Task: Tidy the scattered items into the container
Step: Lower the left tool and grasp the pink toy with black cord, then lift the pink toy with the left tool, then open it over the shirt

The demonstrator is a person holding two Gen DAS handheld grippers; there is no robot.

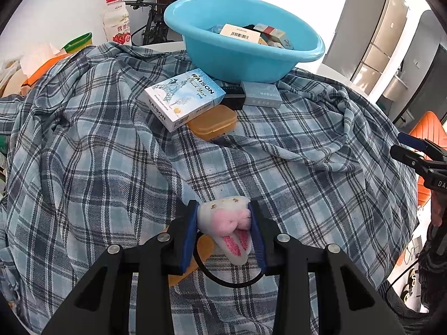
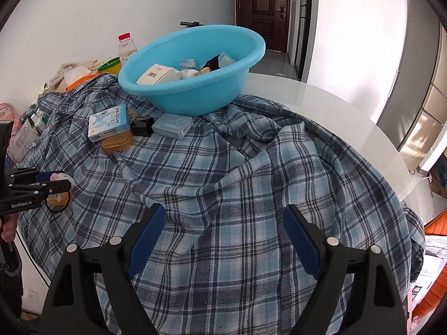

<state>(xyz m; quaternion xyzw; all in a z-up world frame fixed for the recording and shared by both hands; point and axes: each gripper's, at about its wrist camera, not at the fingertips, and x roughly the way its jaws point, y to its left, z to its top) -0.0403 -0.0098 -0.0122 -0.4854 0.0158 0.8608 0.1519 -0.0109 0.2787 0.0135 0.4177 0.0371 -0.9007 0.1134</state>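
So the left gripper (image 1: 223,223) is clamping a little plush bunny hair tie (image 1: 229,223) between its blue pads (image 1: 190,234), white and pink fuzz bulging out the front and the black elastic loop (image 1: 223,279) dangling underneath, just above the plaid cloth (image 1: 279,167). From the right wrist view that same left gripper (image 2: 60,182) is sitting off at the left edge with the bunny (image 2: 60,177) poking out of it. The right gripper (image 2: 222,234) is hanging over the cloth with its jaws spread wide and nothing between them, just checkered fabric showing through the gap. Further out, a small pile is sitting near the foot of the blue basin (image 1: 243,42): a light blue RAISON box (image 1: 184,95) is leaning on top of an orange plastic case (image 1: 215,121), with a small black box (image 1: 233,95) and a grey-blue box (image 1: 261,93) right beside it. The basin itself is resting on the far side of the cloth and is already holding a bunch of boxes, including a cream one with a barcode (image 1: 240,34). Behind all that, a drink bottle with a red cap (image 1: 116,22) is standing by the wall.
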